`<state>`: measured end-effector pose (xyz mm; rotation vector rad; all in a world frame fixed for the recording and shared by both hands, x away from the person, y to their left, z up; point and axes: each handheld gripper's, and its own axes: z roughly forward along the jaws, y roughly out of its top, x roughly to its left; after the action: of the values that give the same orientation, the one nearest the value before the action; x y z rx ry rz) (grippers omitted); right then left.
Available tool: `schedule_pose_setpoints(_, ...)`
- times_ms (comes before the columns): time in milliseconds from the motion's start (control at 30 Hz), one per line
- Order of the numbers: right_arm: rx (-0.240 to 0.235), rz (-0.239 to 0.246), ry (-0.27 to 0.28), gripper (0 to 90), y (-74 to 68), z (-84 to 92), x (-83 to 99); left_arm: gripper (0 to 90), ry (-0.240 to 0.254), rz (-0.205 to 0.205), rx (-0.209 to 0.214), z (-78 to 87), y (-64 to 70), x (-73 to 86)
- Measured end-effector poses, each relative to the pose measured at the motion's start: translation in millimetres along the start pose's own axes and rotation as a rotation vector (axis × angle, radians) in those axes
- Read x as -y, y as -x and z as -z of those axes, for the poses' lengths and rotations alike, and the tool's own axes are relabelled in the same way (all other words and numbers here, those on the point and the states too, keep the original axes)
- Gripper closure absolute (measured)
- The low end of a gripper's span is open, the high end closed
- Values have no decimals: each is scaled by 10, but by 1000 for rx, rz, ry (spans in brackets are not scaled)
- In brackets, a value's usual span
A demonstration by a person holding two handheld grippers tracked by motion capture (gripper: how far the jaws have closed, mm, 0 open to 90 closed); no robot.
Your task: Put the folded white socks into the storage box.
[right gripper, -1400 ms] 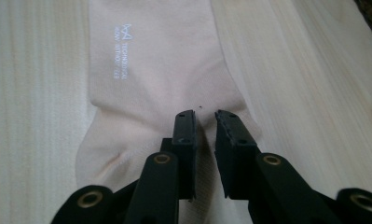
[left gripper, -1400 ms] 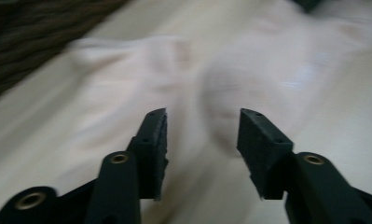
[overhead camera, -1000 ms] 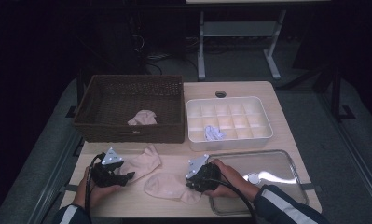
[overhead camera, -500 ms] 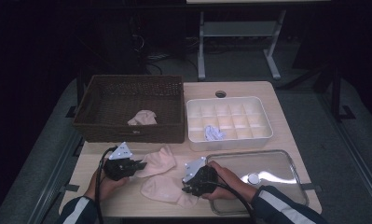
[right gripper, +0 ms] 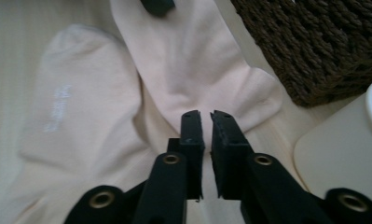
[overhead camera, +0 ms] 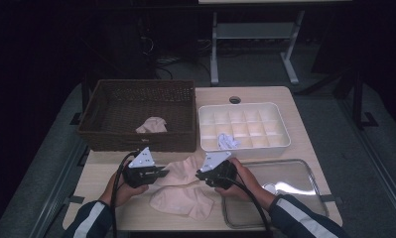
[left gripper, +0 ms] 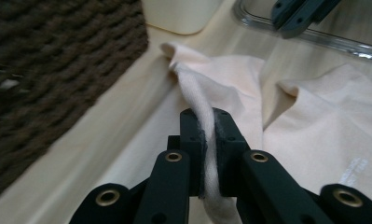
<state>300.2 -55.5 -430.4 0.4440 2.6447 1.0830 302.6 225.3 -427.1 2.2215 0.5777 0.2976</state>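
**Left gripper pinching the upper sock, right gripper closing in on it**

The person is working on 2 pale socks lying low in the middle of the high view, in front of the wicker basket (overhead camera: pixel 136 116). The upper sock (overhead camera: pixel 180 171) is lying between the 2 tools, and the lower sock (overhead camera: pixel 183 201) is spreading out just below it, the 2 overlapping.

The left gripper (left gripper: pixel 208 140) is gripping a ridge of the upper sock's fabric: in the left gripper view the cloth is running up between the black jaws, which are pressing on it from both sides. The right gripper (right gripper: pixel 203 122) is sitting over the heel end of that same sock, near the basket's corner in the upper right of the right gripper view. Its jaws have just been closing and now are standing nearly together with a thin slit between them; I am seeing no fabric caught in that slit.

To my eye, the step in hand is picking up this sock by both ends. The next move is calling for the right gripper to get a real bite on the cloth near the heel without snagging the lower sock. Beyond, a divided white tray (overhead camera: pixel 245 126) is holding 1 rolled bundle (overhead camera: pixel 229 142), and a clear tray (overhead camera: pixel 304 173) is lying at the lower right.
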Motion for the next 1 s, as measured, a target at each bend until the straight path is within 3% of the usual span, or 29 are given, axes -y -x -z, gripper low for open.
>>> schedule_pose_setpoints(33,4,16,-7,784,10,-35,-5,832,3,15,-3,25,-27,15)
schedule_pose_setpoints(67,-34,27,-23,675,16,-117,-6,825,-4,31,-5,31,-68,55)
schedule_pose_setpoints(167,-39,46,-27,608,10,-167,-13,839,-2,59,7,22,-101,102)
schedule_pose_setpoints(200,-59,63,-28,553,-13,-209,-27,840,26,95,29,25,-114,111)
schedule_pose_setpoints(300,-82,68,-41,468,-34,-268,-34,840,71,101,57,43,-68,40)
schedule_pose_setpoints(367,-70,73,-57,457,-41,-311,-31,841,97,99,77,38,-15,-26)
schedule_pose_setpoints(467,-57,84,-64,488,-44,-345,-35,834,104,87,88,22,33,-63)
schedule_pose_setpoints(533,-7,101,-68,629,-65,-384,-53,827,99,73,94,15,62,-80)
schedule_pose_setpoints(567,6,110,-64,773,-49,-404,-46,797,99,74,89,13,65,-79)
schedule_pose_setpoints(600,2,110,-64,812,-41,-405,-43,779,84,65,64,14,62,-72)
schedule_pose_setpoints(633,1,108,-68,825,-35,-399,-41,755,84,65,64,14,62,-72)
schedule_pose_setpoints(700,-11,100,-63,850,-13,-343,-38,708,54,64,6,20,24,-36)
schedule_pose_setpoints(800,-31,78,-38,857,16,-235,-48,631,35,70,-35,15,-13,2)
schedule_pose_setpoints(933,-36,69,-33,862,50,-140,-35,525,9,31,-48,28,0,18)
schedule_pose_setpoints(1000,-32,75,-40,864,65,-125,-31,458,12,3,-23,21,33,12)
